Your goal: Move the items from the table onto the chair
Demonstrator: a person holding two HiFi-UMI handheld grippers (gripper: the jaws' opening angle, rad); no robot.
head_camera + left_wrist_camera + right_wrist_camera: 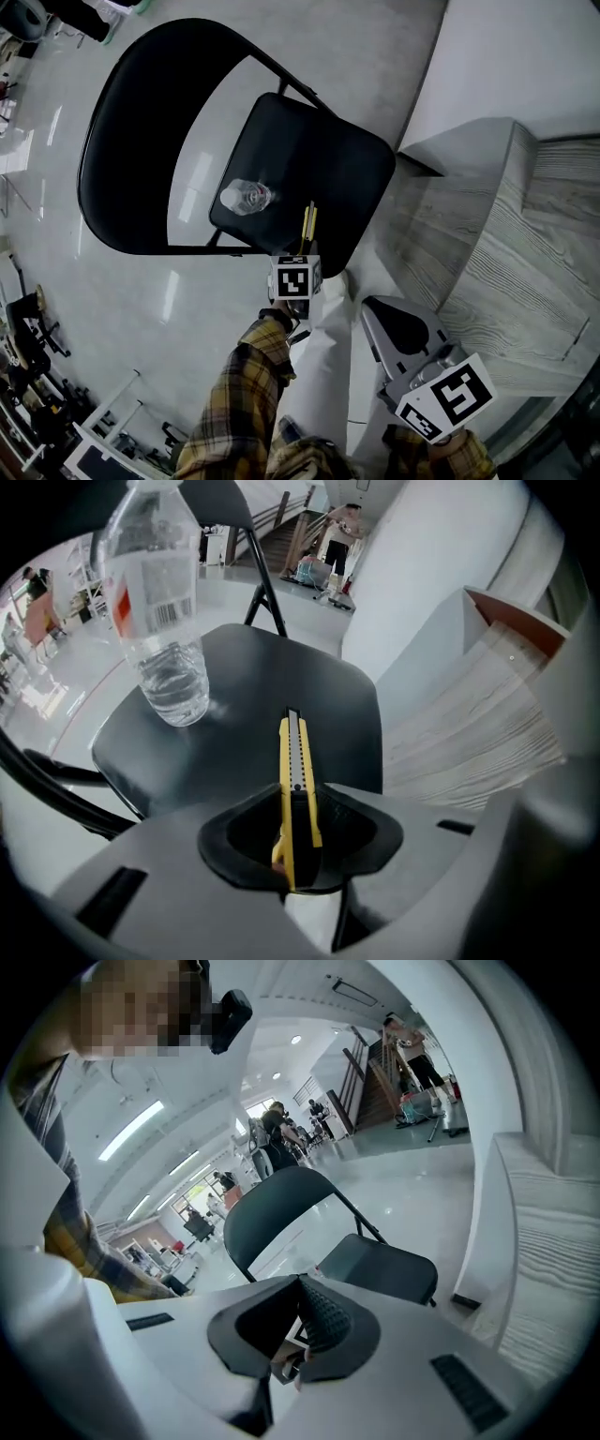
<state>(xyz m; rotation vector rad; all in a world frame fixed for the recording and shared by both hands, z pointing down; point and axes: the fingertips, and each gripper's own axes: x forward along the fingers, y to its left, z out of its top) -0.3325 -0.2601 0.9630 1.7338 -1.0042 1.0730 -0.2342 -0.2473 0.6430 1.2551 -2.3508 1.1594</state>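
Observation:
A black folding chair (319,141) stands on the pale floor, with a clear water bottle (246,197) upright on its seat. My left gripper (306,251) hangs over the front edge of the seat, shut on a yellow utility knife (307,223). In the left gripper view the knife (294,761) sticks out ahead of the jaws above the seat (244,677), and the bottle (159,602) stands just to its left. My right gripper (380,309) is at the lower right, off the chair, shut with nothing between its jaws (298,1326). It faces the chair (375,1265) from the side.
A light wood-grain table (506,216) stands right of the chair, close to its seat. A white wall panel (525,56) rises behind it. Shelves and clutter line the far left of the floor (28,375). A plaid sleeve (246,384) reaches in from below.

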